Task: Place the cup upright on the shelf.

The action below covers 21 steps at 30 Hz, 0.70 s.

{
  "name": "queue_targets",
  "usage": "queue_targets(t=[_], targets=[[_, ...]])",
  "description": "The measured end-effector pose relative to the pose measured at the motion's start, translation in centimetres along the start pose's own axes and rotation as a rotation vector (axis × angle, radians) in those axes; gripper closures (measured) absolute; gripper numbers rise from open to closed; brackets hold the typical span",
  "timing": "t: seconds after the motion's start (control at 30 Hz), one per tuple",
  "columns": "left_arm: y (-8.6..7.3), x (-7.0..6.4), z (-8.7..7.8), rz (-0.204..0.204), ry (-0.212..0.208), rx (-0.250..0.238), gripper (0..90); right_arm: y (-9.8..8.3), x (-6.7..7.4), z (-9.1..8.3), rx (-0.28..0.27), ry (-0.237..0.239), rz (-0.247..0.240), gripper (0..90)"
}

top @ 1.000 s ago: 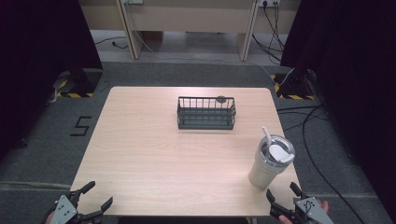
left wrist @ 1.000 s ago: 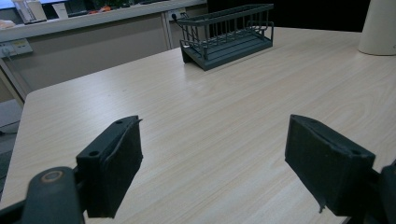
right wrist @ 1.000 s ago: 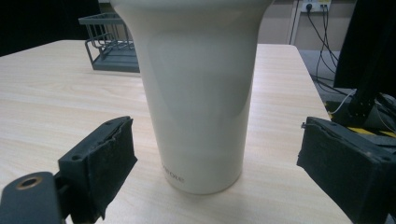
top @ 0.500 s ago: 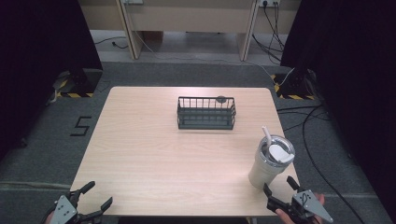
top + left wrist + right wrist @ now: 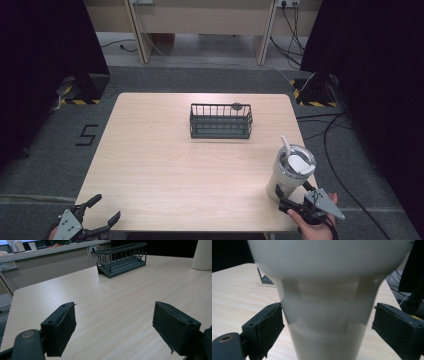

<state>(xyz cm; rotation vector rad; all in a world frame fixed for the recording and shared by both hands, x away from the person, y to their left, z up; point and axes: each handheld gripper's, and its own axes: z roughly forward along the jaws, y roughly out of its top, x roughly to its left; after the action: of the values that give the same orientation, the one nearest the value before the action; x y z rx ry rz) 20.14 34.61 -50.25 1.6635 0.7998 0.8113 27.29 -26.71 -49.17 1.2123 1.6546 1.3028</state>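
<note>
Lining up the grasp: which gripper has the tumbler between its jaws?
The right gripper: its open jaws straddle the cream tumbler. The left gripper is open over bare table.

A lab or studio recording bay. Black curtains [image 5: 45, 45] flank the table [image 5: 150, 165]. Hazard tape [image 5: 75, 101] and cables [image 5: 345, 130] mark grey carpet [image 5: 40, 165].

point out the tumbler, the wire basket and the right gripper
tumbler [image 5: 287, 176]: high view, on its cream side wall below the lid.
wire basket [image 5: 220, 122]: high view, on its front wire wall.
right gripper [image 5: 294, 196]: high view, midway between its open fingertips at the tumbler's base.
</note>
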Motion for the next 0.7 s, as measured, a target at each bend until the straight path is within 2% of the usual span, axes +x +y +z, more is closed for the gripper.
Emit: queue_targets(t=[0.4, 0.5, 0.7], targets=[[0.0, 0.0, 0.0, 0.002, -0.002, 0.002, 18.3, 0.5, 0.0, 2.5, 0.006, -0.010, -0.006, 3.7], [0.0, 0.0, 0.0, 0.001, -0.001, 0.001, 18.4, 0.5, 0.1, 2.8, 0.002, 0.001, -0.011, 9.3], [0.0, 0.0, 0.0, 0.004, -0.003, 0.003, 18.4, 0.5, 0.1, 2.8, -0.001, -0.001, -0.015, 9.9]])
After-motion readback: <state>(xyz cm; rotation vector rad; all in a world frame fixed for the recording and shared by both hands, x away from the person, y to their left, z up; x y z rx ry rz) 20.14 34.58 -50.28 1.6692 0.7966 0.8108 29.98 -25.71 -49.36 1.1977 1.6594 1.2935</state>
